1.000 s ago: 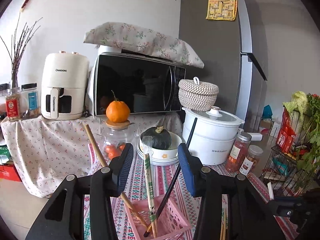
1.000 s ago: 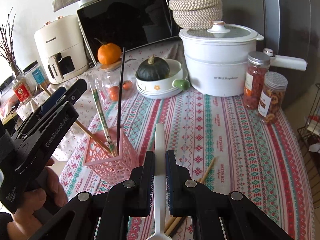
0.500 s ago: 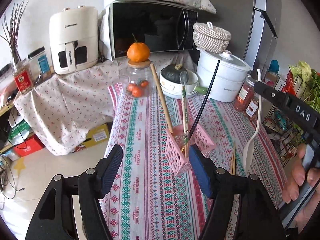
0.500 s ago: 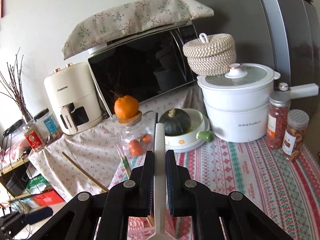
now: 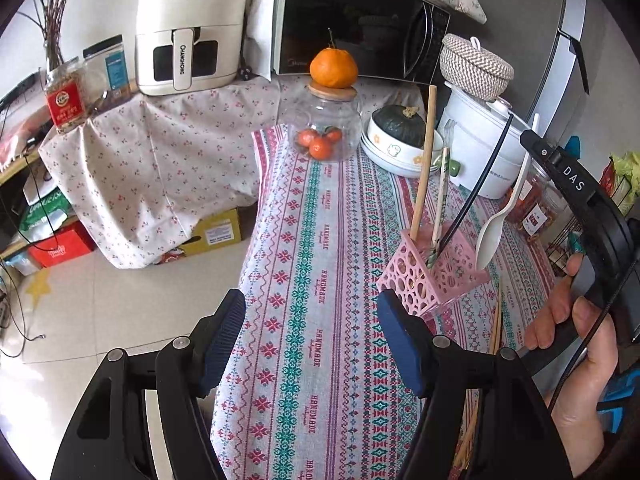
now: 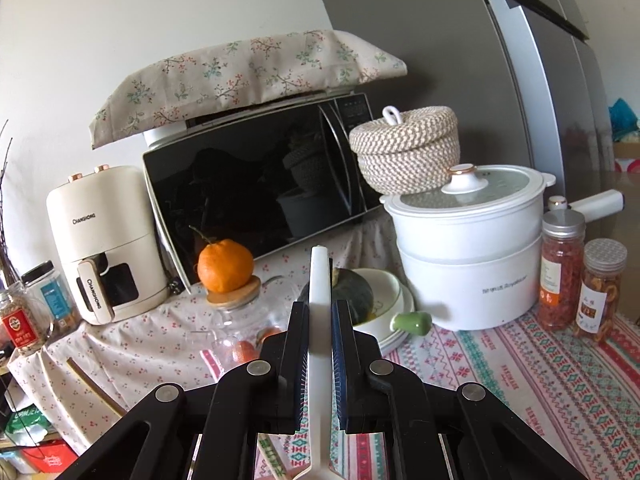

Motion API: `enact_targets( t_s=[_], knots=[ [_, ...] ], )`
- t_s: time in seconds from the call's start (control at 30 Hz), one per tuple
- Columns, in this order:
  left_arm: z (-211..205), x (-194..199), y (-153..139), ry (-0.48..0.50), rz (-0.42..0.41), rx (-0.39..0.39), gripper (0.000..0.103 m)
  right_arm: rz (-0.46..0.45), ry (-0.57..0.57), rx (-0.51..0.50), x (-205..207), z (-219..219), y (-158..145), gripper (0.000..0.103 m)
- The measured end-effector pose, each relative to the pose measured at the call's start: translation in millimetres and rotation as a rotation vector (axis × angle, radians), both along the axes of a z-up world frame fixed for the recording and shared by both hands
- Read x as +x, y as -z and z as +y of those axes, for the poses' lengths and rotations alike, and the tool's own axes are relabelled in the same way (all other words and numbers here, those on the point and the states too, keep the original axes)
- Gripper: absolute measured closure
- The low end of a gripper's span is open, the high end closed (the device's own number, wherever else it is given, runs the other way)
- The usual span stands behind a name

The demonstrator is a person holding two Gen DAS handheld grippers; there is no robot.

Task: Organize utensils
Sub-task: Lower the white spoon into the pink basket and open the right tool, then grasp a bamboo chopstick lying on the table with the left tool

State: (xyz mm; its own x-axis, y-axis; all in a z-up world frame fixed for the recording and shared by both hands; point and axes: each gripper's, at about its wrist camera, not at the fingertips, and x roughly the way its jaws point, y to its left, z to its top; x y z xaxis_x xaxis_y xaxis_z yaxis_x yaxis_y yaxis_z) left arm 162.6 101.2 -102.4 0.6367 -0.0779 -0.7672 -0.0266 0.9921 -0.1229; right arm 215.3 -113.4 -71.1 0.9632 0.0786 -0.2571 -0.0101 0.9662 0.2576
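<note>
The left tongs (image 5: 310,334) stand wide apart and empty, angled down over the patterned tabletop (image 5: 320,240), with the blue pads (image 5: 394,338) framing bare cloth. Just ahead of the right-hand pad sits the pink holder (image 5: 424,276), with a wooden chopstick (image 5: 423,160), a green patterned chopstick (image 5: 440,196) and a black chopstick (image 5: 476,196) leaning out of it. More chopsticks (image 5: 496,316) lie flat on the cloth beside the holder, to the right of these tongs.

The right tongs (image 6: 320,320) are clamped tight on the handle of a white spoon (image 6: 319,320), which runs straight out between the two fingers in the right wrist view. From the left wrist view the same spoon (image 5: 500,216) hangs bowl downward with its tip at the far rim of the pink holder; whether it touches cannot be told. The right hand (image 5: 576,344) wraps the black grip from below, fingers curled round it, holding the tool tilted up and toward the holder.

Beyond the right tongs stand a squash in a bowl (image 6: 356,292), a white pot (image 6: 468,256) and a glass jar topped by an orange (image 6: 226,266).
</note>
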Motion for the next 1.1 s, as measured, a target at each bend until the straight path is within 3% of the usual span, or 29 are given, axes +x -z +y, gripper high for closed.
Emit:
enact_targets(
  t_s=[0.43, 0.67, 0.8, 1.1],
  knots=[
    [-8.5, 7.5, 13.5, 0.016, 0.046, 0.018, 0.032, 0.093, -0.045, 0.013, -0.8, -1.3, 12.6, 0.087],
    [-23.1, 4.7, 19.9, 0.071, 0.090, 0.022, 0.032, 0.185, -0.108, -0.016, -19.4, -21.9, -6.3, 0.061],
    [-30.4, 0.8, 22.8, 0.102, 0.127, -0.014, 0.031, 0.256, -0.126, -0.041, -35.3, -38.9, -12.0, 0.046],
    [-63.6, -9.2, 37.9, 0.186, 0.218, -0.042, 0.030, 0.451, -0.143, -0.065, -63.2, -74.3, 1.1, 0.029]
  ],
)
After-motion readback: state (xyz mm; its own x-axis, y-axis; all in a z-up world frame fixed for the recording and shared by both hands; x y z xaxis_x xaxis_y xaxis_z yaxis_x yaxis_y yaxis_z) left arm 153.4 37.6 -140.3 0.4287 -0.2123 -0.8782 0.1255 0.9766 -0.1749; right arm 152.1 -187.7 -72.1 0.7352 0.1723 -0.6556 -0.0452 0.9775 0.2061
